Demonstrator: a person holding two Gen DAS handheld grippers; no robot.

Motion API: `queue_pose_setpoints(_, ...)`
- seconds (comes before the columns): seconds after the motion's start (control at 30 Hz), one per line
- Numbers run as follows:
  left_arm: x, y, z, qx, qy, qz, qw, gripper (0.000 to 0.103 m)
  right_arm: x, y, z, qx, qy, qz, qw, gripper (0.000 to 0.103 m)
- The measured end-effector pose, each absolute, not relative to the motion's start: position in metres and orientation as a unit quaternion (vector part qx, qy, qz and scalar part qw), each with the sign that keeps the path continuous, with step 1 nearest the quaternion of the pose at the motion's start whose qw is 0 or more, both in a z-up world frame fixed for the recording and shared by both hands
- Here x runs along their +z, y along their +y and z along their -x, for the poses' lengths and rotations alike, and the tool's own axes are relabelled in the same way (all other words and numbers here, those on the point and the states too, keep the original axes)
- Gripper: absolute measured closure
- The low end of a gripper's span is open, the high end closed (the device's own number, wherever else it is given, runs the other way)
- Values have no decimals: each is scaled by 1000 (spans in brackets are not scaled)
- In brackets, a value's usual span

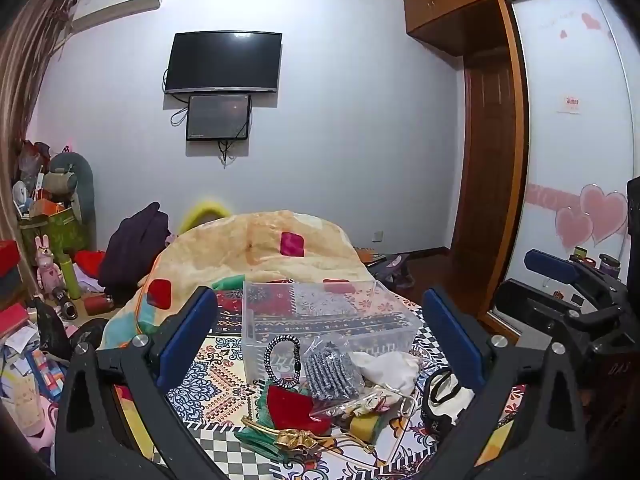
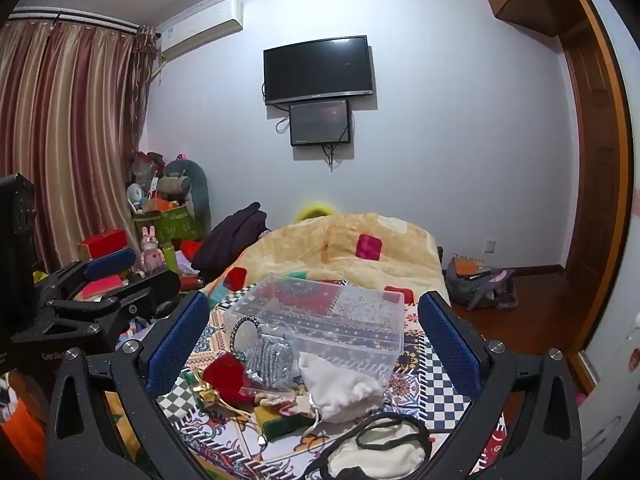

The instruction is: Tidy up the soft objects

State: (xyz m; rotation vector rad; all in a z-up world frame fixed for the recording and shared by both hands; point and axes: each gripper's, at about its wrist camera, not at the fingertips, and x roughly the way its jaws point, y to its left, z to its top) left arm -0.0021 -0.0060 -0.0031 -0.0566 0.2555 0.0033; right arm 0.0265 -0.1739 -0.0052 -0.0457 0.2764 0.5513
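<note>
Both the left hand-held gripper [image 1: 316, 332] and right hand-held gripper [image 2: 314, 328] hover spread wide, gripping nothing. The soft objects — red pouch [image 1: 294, 404], white drawstring bag [image 2: 340, 390], probably hair ties — lie heaped on the bed [image 1: 224, 376] beside the clear box [image 1: 328, 316].

Dim indoor light, fisheye-warped edges
</note>
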Motion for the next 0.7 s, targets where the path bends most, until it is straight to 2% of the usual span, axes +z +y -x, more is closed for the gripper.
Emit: queue_pose_setpoints(0.7,-3,-6,3,4,127,31,991,0,-3,-175,-24,274,133,18,952,0)
